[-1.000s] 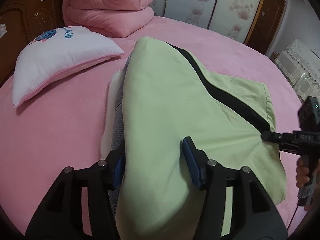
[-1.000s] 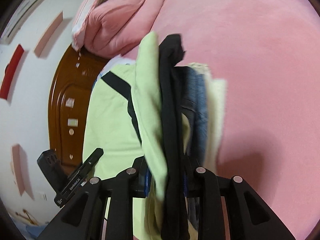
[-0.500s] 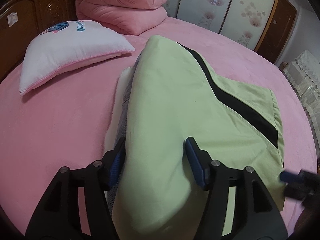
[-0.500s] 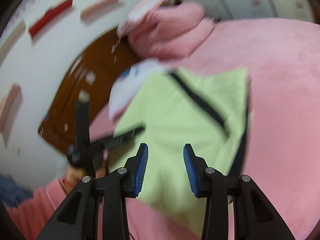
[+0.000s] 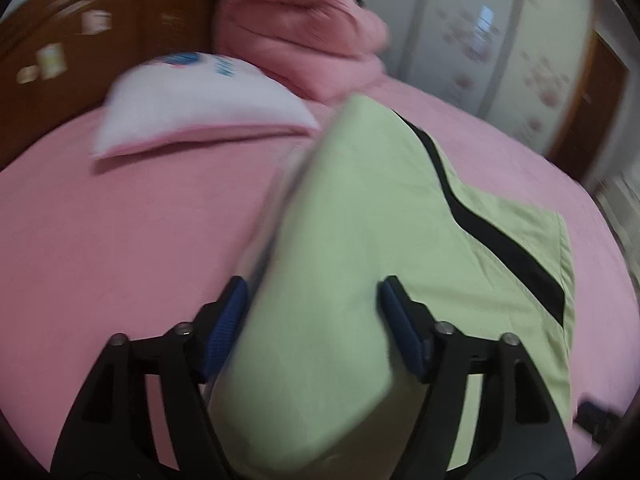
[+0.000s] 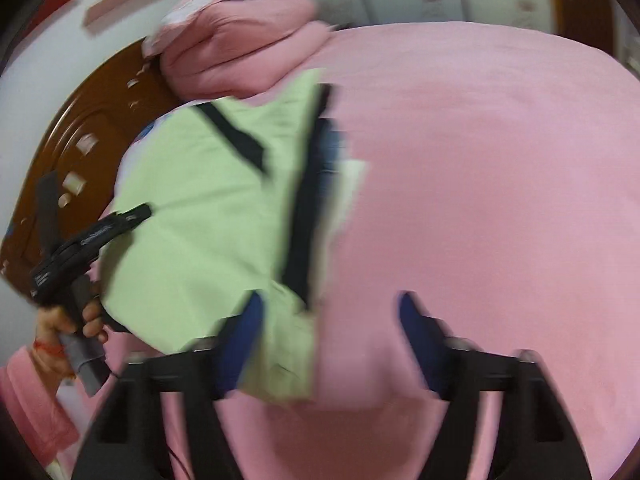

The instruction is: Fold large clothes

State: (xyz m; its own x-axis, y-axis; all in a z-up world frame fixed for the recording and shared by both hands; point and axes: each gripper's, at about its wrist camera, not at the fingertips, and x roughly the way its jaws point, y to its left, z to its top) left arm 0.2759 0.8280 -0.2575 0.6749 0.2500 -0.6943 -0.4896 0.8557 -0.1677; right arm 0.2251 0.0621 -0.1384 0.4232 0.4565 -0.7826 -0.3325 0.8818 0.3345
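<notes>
The right claw (image 6: 330, 340) has let go. A second ago its pads were clamped on a bunched fold of green and black cloth; now its jaws are opening wide, and only the corner of the green garment (image 6: 208, 224) lies by its left pad, untouched by the right one. The left claw (image 5: 312, 324) is opening too; the thick folded edge of the garment (image 5: 400, 248) sits between its 2 pads, which now stand just off the cloth rather than pinching it.

The garment has dropped flat onto the pink bed (image 6: 480, 200), folded over, its far end near the white pillow (image 5: 200, 104) and the pink quilt (image 5: 304, 36) by the headboard edge. The fold looks laid down; I judge the next step is smoothing or another fold.
</notes>
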